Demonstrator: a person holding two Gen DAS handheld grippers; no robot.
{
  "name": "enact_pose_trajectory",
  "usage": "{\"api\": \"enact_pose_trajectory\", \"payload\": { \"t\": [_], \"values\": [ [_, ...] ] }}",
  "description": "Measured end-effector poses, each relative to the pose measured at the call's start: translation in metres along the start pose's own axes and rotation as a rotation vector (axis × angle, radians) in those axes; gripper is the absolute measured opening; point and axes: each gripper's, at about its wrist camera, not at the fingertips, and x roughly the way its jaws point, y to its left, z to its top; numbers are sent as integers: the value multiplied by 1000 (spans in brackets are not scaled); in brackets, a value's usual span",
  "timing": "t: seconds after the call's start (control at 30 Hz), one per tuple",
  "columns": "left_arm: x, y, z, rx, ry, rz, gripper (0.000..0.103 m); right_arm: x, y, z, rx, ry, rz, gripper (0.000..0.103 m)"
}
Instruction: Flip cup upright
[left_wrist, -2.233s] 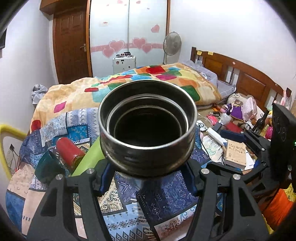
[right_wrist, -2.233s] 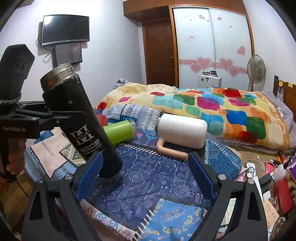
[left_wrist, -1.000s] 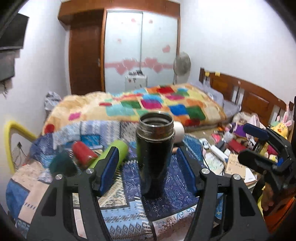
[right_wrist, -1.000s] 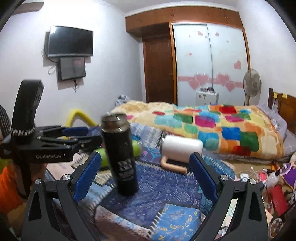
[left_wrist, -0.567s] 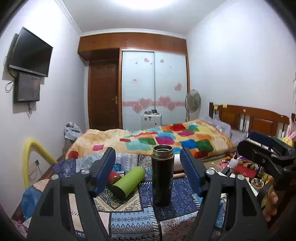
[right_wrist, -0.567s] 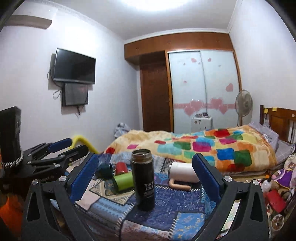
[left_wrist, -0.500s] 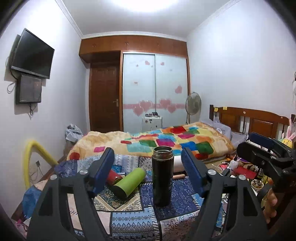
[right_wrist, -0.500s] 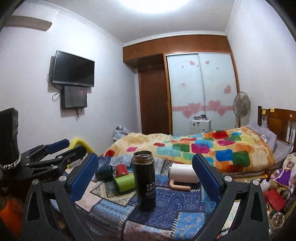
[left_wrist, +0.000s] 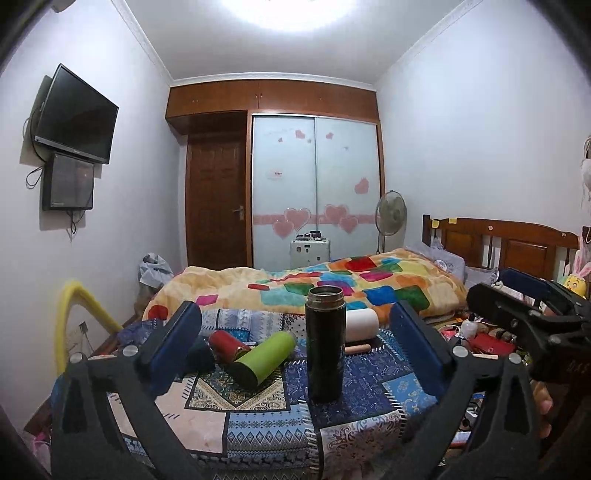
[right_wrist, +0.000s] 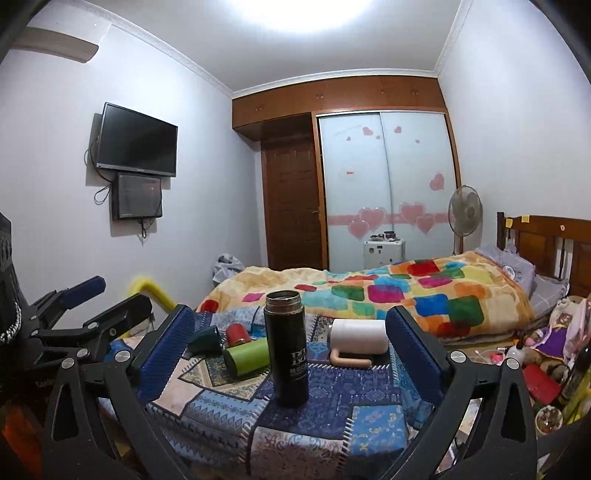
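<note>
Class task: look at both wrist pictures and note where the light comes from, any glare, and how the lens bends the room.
Left wrist view: the ceiling light blows out to white glare; walls and wardrobe curve with fisheye distortion; the black cup is sharp. Right wrist view: the same overhead glare; corners darken; the open right tongs frame the cup, which stands clear in focus.
</note>
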Motion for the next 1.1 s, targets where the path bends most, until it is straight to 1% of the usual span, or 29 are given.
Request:
{"api": "enact_pose_trajectory", "payload": {
  "t": [0.17, 1.1],
  "values": [
    [1, 2, -2, -9, 5, 1, 103, -4, 1, -1, -1, -7, -12, 103],
    [0, 5, -2, -10, 7, -4, 103, -4, 7, -2, -9, -10, -11, 103]
  ]
}}
